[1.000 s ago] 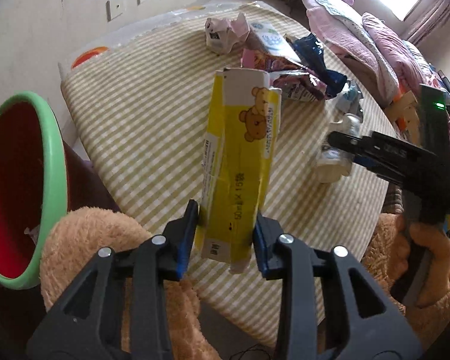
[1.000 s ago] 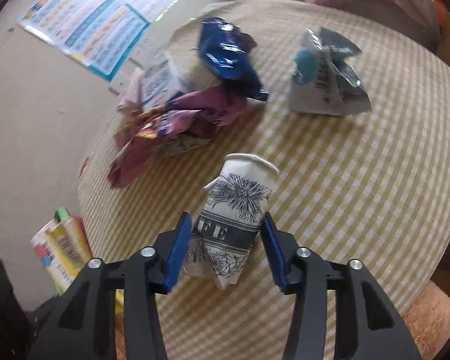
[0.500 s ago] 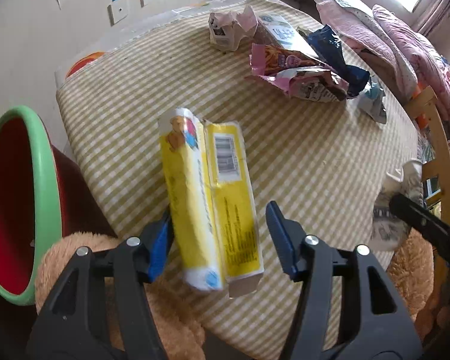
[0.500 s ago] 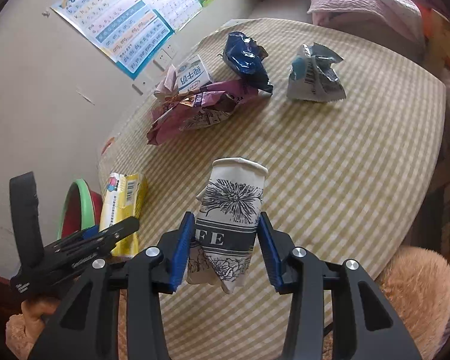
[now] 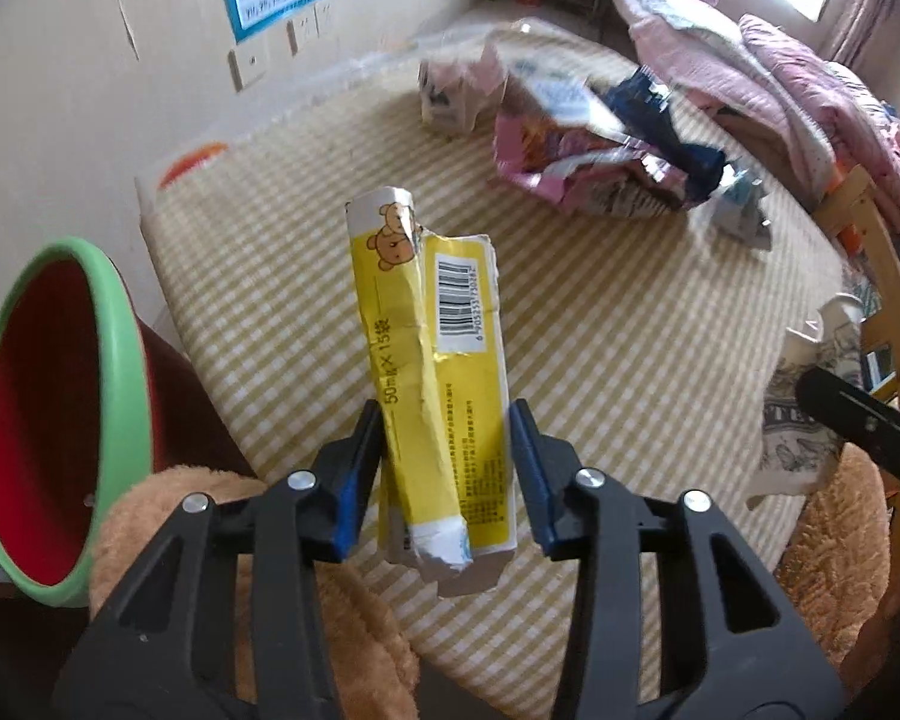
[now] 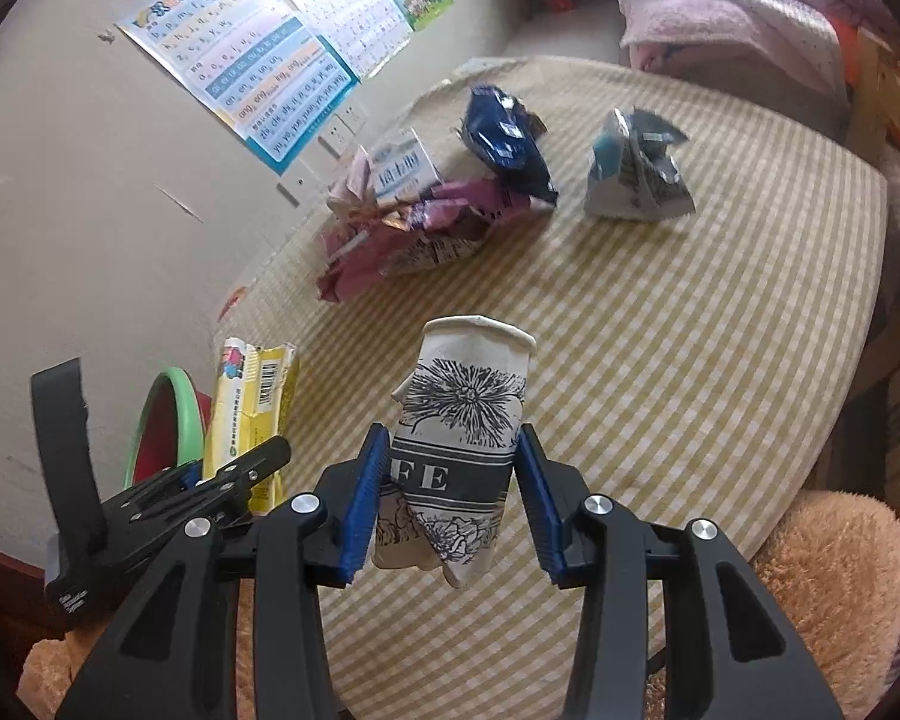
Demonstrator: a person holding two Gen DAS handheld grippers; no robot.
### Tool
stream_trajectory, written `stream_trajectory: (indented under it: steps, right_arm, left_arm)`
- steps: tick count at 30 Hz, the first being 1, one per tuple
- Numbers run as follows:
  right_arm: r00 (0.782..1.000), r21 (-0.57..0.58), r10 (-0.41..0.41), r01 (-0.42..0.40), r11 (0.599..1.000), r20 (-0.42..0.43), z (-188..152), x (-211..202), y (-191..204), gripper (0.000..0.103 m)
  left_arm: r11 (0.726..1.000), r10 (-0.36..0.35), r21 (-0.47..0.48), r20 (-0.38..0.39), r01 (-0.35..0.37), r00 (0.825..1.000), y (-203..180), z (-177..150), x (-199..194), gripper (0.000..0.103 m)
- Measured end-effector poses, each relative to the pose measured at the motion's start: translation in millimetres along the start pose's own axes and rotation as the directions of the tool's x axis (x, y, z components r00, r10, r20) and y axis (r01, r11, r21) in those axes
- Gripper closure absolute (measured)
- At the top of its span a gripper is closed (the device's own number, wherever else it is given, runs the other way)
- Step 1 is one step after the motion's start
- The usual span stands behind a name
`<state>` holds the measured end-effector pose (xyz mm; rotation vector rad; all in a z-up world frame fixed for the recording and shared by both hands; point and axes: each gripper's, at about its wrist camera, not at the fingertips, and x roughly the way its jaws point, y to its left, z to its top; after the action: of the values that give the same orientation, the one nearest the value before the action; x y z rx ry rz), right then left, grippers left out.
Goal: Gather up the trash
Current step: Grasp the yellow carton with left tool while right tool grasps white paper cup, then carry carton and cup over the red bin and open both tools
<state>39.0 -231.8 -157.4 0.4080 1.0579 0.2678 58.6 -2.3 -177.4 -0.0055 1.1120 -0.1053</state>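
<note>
Between the left gripper's (image 5: 447,471) just-closing jaws stood the yellow box (image 5: 435,372), long axis pointing away; the bin (image 5: 60,420) lay left, nearer this hand; the right gripper (image 6: 450,492) clamped a crushed cup (image 6: 459,441).

We are in a home, likely a child's bedroom. We see learning posters (image 6: 282,60) on the wall, pink quilts (image 5: 780,66) heaped behind a checked-cloth worktop (image 6: 690,330), and wall sockets (image 5: 306,30).
</note>
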Motion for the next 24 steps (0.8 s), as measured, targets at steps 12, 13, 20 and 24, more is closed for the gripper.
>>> stream_trajectory:
  steps: [12,13,20,24]
  right_arm:
    - [0.998,-0.100,0.020,-0.015,0.995,0.053,9,-24,46,0.061]
    - [0.998,-0.105,0.024,-0.018,0.994,0.054,9,-25,49,0.061]
    - [0.998,-0.137,0.043,-0.035,0.990,0.056,10,-25,69,0.061]
    - [0.998,-0.153,0.040,-0.032,0.988,0.047,9,-22,78,0.061]
  left_arm:
    - [1.000,-0.023,-0.013,0.166,0.026,0.986,10,17,-66,0.062]
    - [0.999,-0.028,-0.013,0.168,0.031,0.985,10,17,-68,0.062]
    - [0.999,-0.020,-0.030,0.191,0.026,0.981,24,15,-78,0.061]
    - [0.998,-0.008,-0.062,0.197,0.020,0.980,39,13,-79,0.061]
